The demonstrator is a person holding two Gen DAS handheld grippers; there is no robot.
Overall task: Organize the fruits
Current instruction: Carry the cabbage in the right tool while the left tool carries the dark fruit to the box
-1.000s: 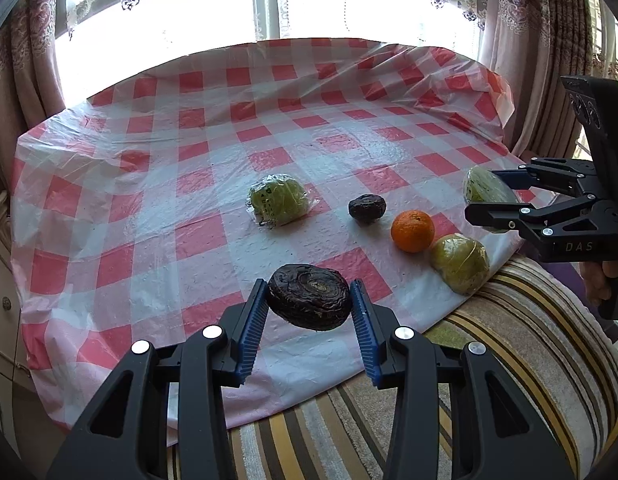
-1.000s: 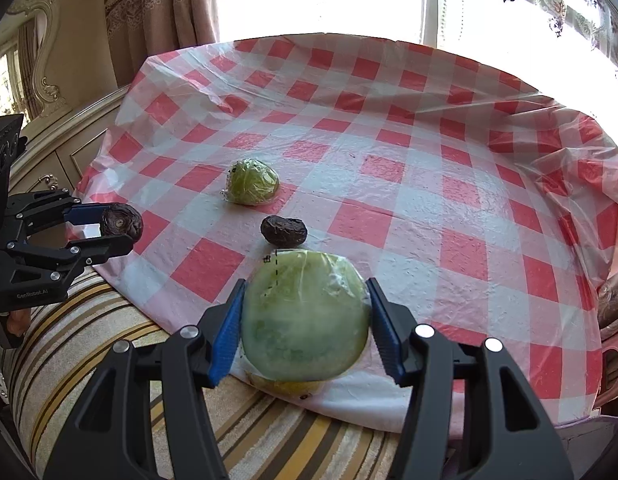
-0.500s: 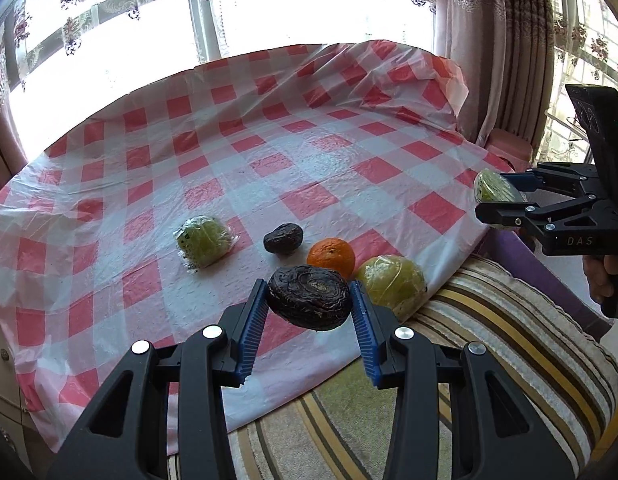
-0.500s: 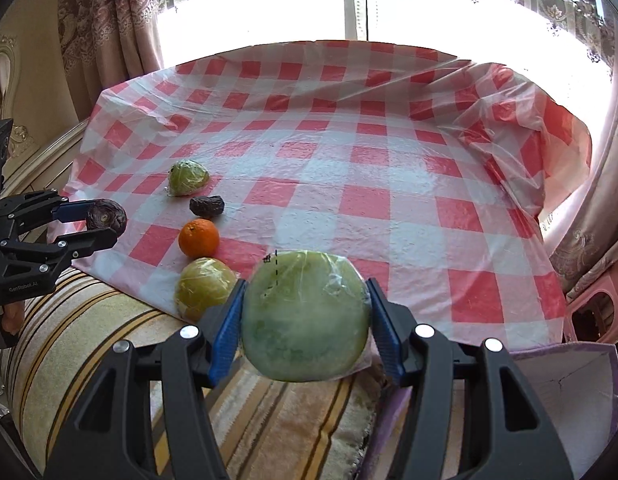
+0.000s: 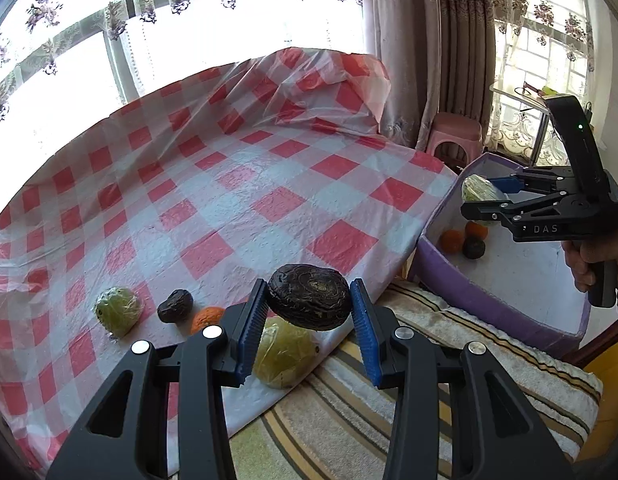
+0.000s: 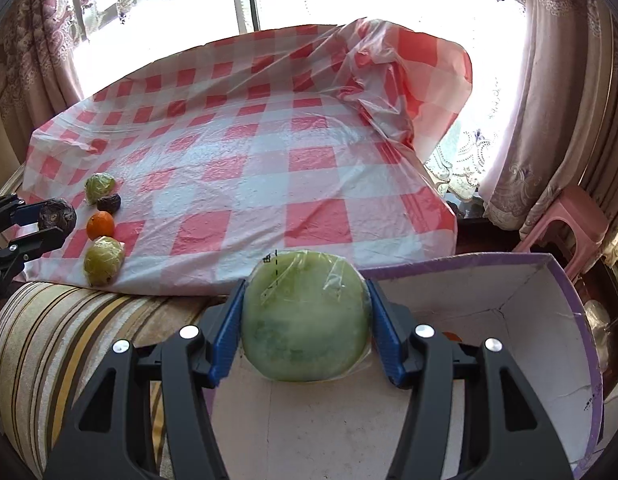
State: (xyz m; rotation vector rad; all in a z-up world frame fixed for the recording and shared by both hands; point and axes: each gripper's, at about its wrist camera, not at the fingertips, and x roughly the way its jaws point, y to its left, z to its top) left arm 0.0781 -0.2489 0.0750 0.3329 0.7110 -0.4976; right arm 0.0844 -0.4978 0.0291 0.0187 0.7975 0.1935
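The left tongs (image 5: pixel 309 312) are drawn narrow, their blue pads pressed on either side of a dark, wrinkled round fruit (image 5: pixel 309 297), held clear above the near edge of the checked plastic cloth (image 5: pixel 237 200). They point forward and downward over the striped cover (image 5: pixel 389 408).

The right tongs (image 6: pixel 305 320) stand wider, clamped on a plastic-wrapped green fruit (image 6: pixel 305 316) that fills the gap between the pads. They hang over the open purple box (image 6: pixel 565 280), tilted down toward its white inside. In the left wrist view a hand (image 5: pixel 589 260) grips the handle of these tongs at the right edge.

On the cloth near its front edge lie a small wrapped green fruit (image 5: pixel 117 311), a dark fruit (image 5: pixel 175 306), an orange (image 5: pixel 207 318) and a wrapped yellow-green fruit (image 5: pixel 283 354), the last partly hidden behind the left tongs. Inside the box lie two oranges (image 5: pixel 453 241) and another dark fruit (image 5: pixel 474 248), close together. A pink stool (image 6: pixel 565 220) stands beyond the box.
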